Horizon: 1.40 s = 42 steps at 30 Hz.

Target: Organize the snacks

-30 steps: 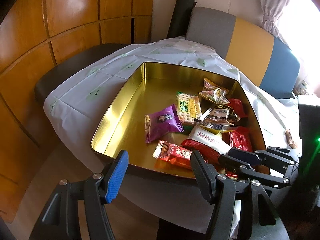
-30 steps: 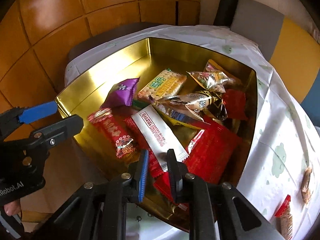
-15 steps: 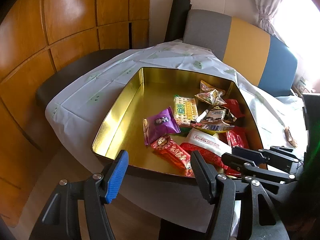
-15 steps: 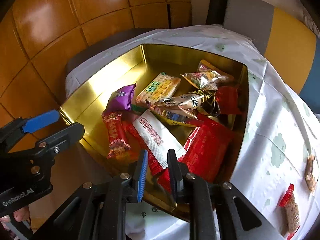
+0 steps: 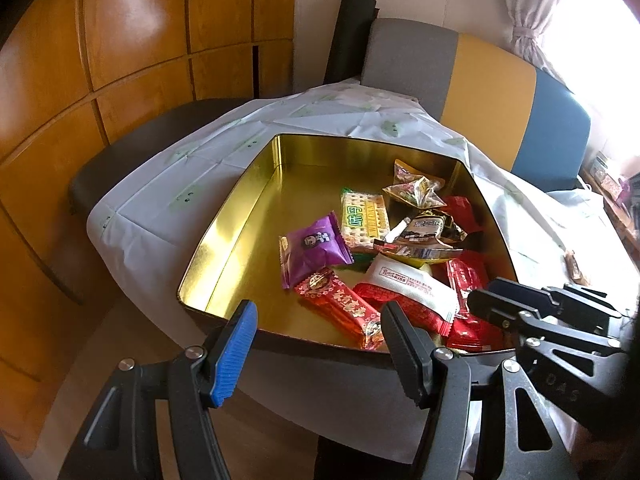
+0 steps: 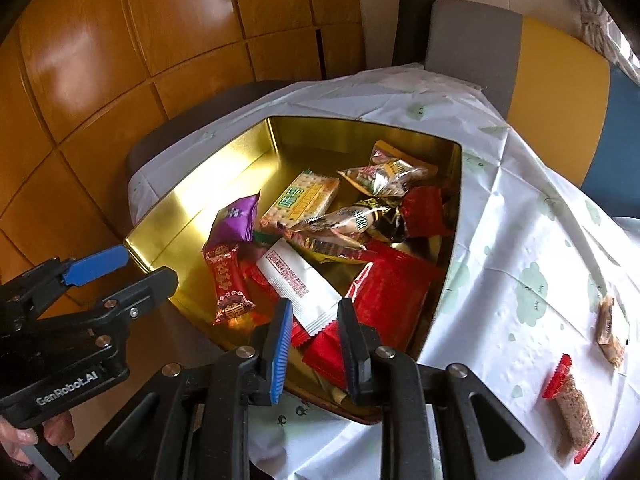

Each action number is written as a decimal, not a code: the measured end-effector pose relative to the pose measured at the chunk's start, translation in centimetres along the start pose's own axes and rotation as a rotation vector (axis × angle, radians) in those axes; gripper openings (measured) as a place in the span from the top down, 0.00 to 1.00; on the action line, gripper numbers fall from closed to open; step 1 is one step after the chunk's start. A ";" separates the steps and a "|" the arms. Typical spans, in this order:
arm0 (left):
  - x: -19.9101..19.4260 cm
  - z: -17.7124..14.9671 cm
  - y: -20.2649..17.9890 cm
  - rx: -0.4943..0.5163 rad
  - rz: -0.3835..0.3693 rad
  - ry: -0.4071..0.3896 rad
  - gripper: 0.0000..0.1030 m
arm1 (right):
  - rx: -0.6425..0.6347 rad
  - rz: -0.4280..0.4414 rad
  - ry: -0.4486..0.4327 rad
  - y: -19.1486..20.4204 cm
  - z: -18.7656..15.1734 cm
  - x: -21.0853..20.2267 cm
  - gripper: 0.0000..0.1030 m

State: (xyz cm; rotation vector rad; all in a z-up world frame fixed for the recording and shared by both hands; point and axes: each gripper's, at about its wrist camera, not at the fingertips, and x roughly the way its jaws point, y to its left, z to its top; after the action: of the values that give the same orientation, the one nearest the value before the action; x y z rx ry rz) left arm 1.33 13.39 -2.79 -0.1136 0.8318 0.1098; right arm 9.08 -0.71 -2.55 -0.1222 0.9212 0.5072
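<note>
Since a second ago the long red candy (image 5: 340,307) has swung from lying across the tin's near edge to pointing lengthwise toward the purple pack (image 5: 314,247), and the right tongs have drawn back from the pile with nothing in them.

Left wrist view: the left tongs (image 5: 316,344) hover at the bottom of the frame, jaws about half apart and empty, just short of the gold tin (image 5: 224,216); I judge they wait their turn. The snacks crowd the tin's right half: the purple pack, a green-lettered cracker pack (image 5: 364,220), a white sachet (image 5: 412,284), red wrappers and foil packs. The left half of the floor is bare gold. The right tongs (image 5: 480,300) show at lower right.

Right wrist view: the right tongs (image 6: 314,338) sit at bottom centre over the tin's near rim, jaws nearly shut, a narrow gap, nothing gripped. The white sachet (image 6: 304,284) and a big red pack (image 6: 384,292) lie just beyond. On the tablecloth (image 6: 520,240) at lower right two snacks remain outside: a red-capped bar (image 6: 572,408) and a brown piece (image 6: 610,330), probably the next to collect. The left tongs (image 6: 120,266) enter from the left edge.
</note>
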 end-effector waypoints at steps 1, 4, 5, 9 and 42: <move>0.0 0.0 -0.2 0.006 -0.002 0.001 0.37 | 0.002 -0.003 -0.007 -0.1 0.0 -0.3 0.78; 0.1 -0.1 -0.7 0.021 -0.006 0.006 0.37 | 0.018 0.002 -0.020 -0.7 0.1 -0.9 0.78; 0.1 -0.1 -0.9 0.025 -0.007 0.006 0.37 | 0.021 0.002 -0.023 -0.8 0.0 -1.0 0.78; -0.1 0.0 -1.4 0.044 -0.010 0.007 0.37 | 0.032 -0.008 -0.031 -1.5 -0.2 -1.6 0.78; -1.7 -0.3 -8.1 0.232 -0.089 -0.018 0.37 | 0.167 -0.356 -0.033 -19.5 -4.8 -12.6 0.73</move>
State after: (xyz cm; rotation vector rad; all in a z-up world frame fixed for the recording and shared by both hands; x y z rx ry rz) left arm 1.14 5.21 -1.26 0.0685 0.8149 -0.0695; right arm 8.45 -23.93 2.28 -0.1229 0.8825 0.1019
